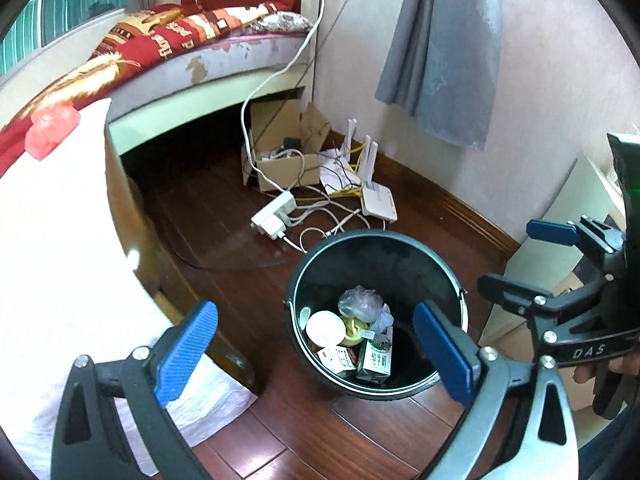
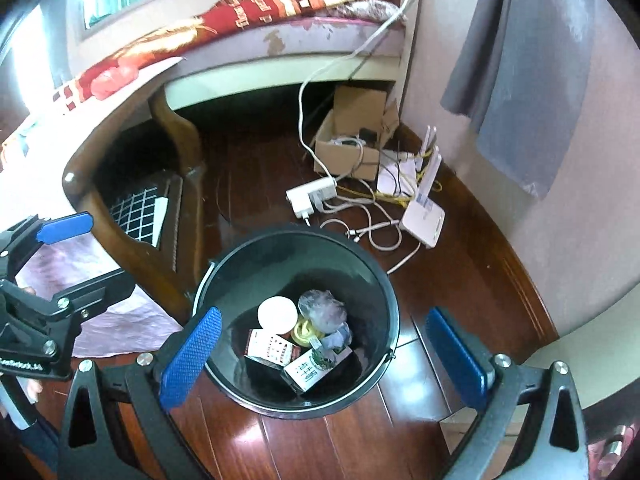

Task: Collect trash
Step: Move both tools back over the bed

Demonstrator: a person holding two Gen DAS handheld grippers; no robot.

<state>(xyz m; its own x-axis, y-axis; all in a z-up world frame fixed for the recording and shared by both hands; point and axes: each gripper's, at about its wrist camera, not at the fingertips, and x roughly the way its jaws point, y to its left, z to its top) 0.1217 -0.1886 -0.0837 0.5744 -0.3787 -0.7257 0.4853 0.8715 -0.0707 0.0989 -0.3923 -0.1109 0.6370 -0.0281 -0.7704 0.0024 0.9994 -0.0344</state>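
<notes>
A black trash bucket (image 1: 376,248) stands on the wooden floor; it also shows in the right wrist view (image 2: 296,248). Inside lie a white round lid (image 1: 325,327), a crumpled plastic bag (image 1: 360,302), a green-and-white milk carton (image 1: 375,358) and a small red-and-white box (image 1: 338,360); the right wrist view shows the same lid (image 2: 277,314), bag (image 2: 322,306), carton (image 2: 316,368) and box (image 2: 270,346). My left gripper (image 1: 316,354) is open and empty above the bucket. My right gripper (image 2: 324,356) is open and empty above the bucket too. Each gripper shows at the edge of the other's view.
A table with a white cloth (image 1: 60,240) and dark wooden legs (image 2: 180,136) stands left of the bucket. Behind it lie a power strip (image 1: 274,214), cables, a white router (image 1: 378,200) and an open cardboard box (image 1: 280,160). A bed (image 1: 180,40) is at the back, a grey cloth (image 1: 444,48) hangs on the wall.
</notes>
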